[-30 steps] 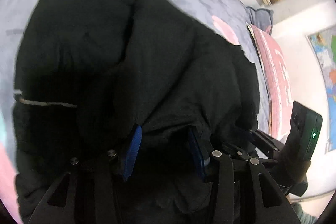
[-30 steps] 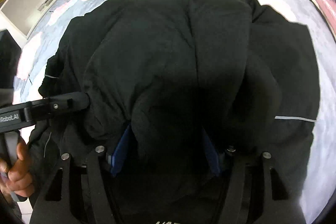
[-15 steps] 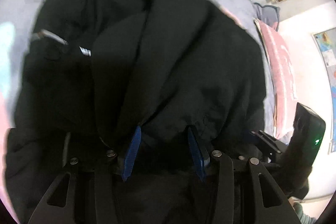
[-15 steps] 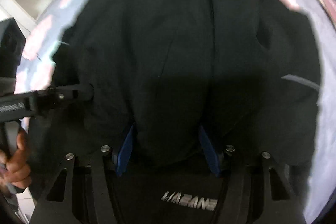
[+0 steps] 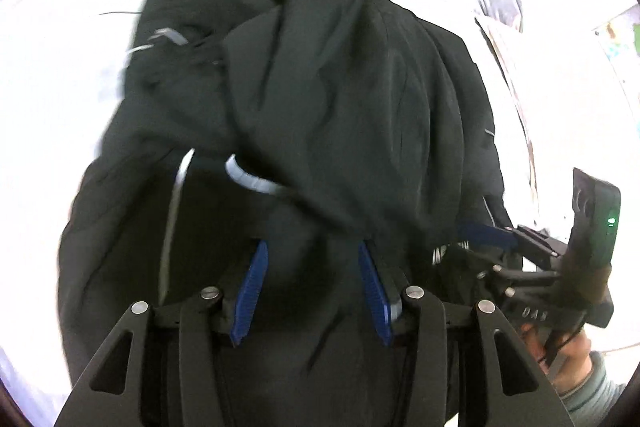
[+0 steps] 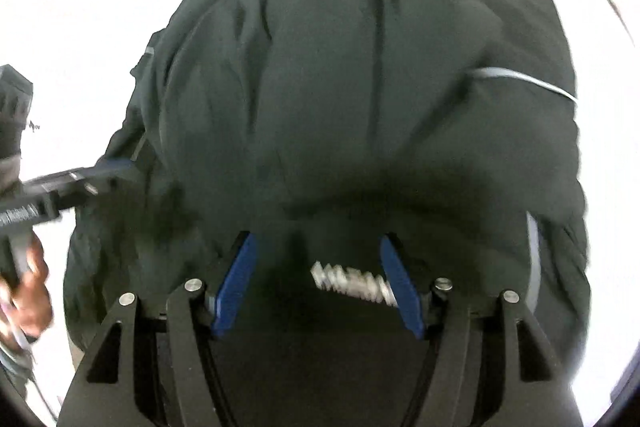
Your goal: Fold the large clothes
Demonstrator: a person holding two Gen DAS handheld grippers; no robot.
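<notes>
your left gripper (image 5: 312, 255) has dark cloth of the jacket (image 5: 340, 99) bunched between its blue pads (image 5: 251, 287), but the pad tips are buried, so i cannot tell whether it is clamped on the fabric or merely under it. the jacket is heaped over a washed-out white bed (image 5: 72, 27), with a top layer draped across the fingers and a pale cord or trim (image 5: 248, 181) looping out from under that layer. that loop sits near your left pads and could snag as you move, dragging the lower layer askew.

your right gripper (image 6: 316, 259) is in the same case: jacket fabric (image 6: 360, 87) droops between the pads (image 6: 236, 283), which stand apart, and i cannot tell whether it is grasping. a white logo (image 6: 352, 281) lies between them, touching the right pad.

if either grip is loose, the thick cloth may slide off one side, so the fold lands crooked. both views are blurred, which suggests fast motion, and slick fabric slips more easily then. the two grippers are close, so a sideways pull risks knocking them together.
</notes>
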